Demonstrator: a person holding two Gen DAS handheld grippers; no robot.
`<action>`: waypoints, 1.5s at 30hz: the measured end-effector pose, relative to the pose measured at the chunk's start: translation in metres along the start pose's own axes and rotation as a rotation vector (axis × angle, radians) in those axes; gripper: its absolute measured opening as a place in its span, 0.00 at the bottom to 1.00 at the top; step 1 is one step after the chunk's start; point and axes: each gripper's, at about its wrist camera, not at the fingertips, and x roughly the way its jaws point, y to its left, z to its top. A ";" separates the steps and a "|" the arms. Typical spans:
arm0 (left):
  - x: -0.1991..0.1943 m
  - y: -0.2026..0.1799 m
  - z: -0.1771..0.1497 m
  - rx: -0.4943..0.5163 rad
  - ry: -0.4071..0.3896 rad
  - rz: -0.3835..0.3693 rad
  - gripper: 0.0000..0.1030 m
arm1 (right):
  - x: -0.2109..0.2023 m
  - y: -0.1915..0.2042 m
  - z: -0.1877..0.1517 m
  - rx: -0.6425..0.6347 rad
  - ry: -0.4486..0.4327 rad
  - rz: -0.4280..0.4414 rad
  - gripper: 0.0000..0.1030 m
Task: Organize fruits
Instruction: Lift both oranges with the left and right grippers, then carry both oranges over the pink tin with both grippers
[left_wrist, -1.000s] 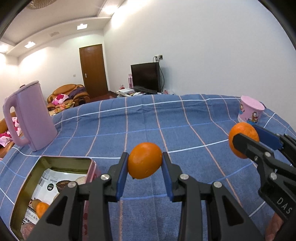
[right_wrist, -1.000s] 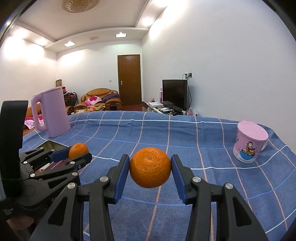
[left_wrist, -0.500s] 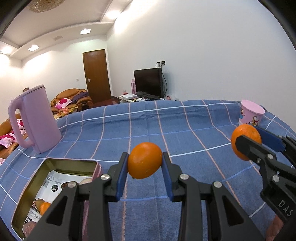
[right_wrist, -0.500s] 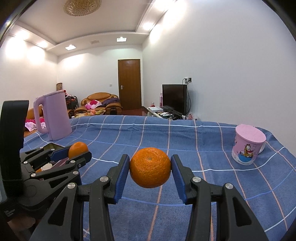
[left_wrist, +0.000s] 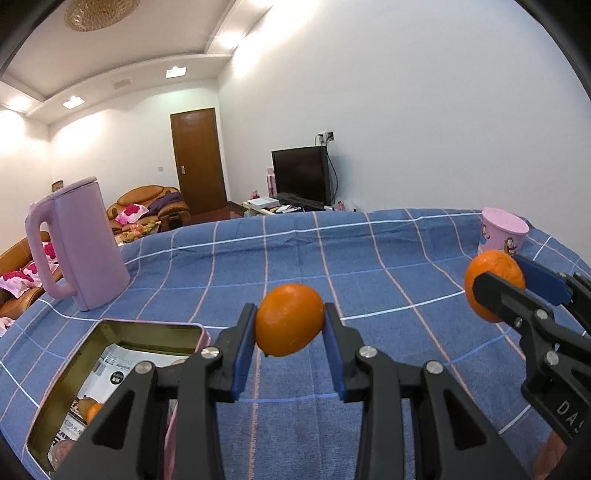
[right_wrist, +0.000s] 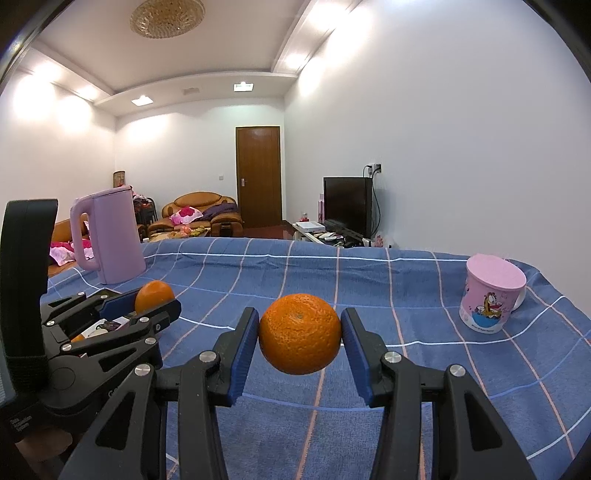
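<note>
The counter (left_wrist: 369, 258), spread with a blue checked cloth, ran ahead of both hand-held grippers. On it, ahead and to the left of the left hand-held gripper (left_wrist: 289, 325), stood a lilac electric kettle (left_wrist: 79, 243). Nearer, just below and to the left of that gripper's fingers, lay an open tin box (left_wrist: 110, 354) with a gold inside and a pink outer wall. Far ahead and to the right of the right hand-held gripper (right_wrist: 299, 343) stood a pink cartoon cup (right_wrist: 491, 295).

As far as I could judge, the sorting was partly done. At least one small orange fruit (left_wrist: 94, 411) already lay in the tin among printed packets; what else was in there I could not tell. Two pieces were yet to go in, and no loose fruit showed on the cloth.

The right hand-held gripper was closed on a mandarin (right_wrist: 299, 343), held clear above the cloth between its blue pads. It was round, bright orange, with pebbled skin and a small stem scar turned toward the camera, and it looked the fuller of the two.

The left hand-held gripper was clamped on a smaller orange (left_wrist: 289, 325), also off the cloth, just to the right of the tin's far corner. It was smoother and somewhat egg-shaped, tilted in the pads, narrowing toward its lower end. Both looked firm and unbruised, and I guessed they would roll if dropped outside the tin.
</note>
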 end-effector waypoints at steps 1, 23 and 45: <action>0.000 0.000 0.000 0.001 -0.002 0.000 0.36 | 0.000 0.000 0.000 0.000 -0.001 0.000 0.47; -0.018 0.009 -0.007 -0.022 -0.017 0.006 0.36 | -0.012 0.009 -0.002 -0.015 -0.025 0.010 0.47; -0.053 0.057 -0.023 -0.073 0.016 0.021 0.36 | -0.017 0.056 -0.007 -0.018 0.010 0.127 0.47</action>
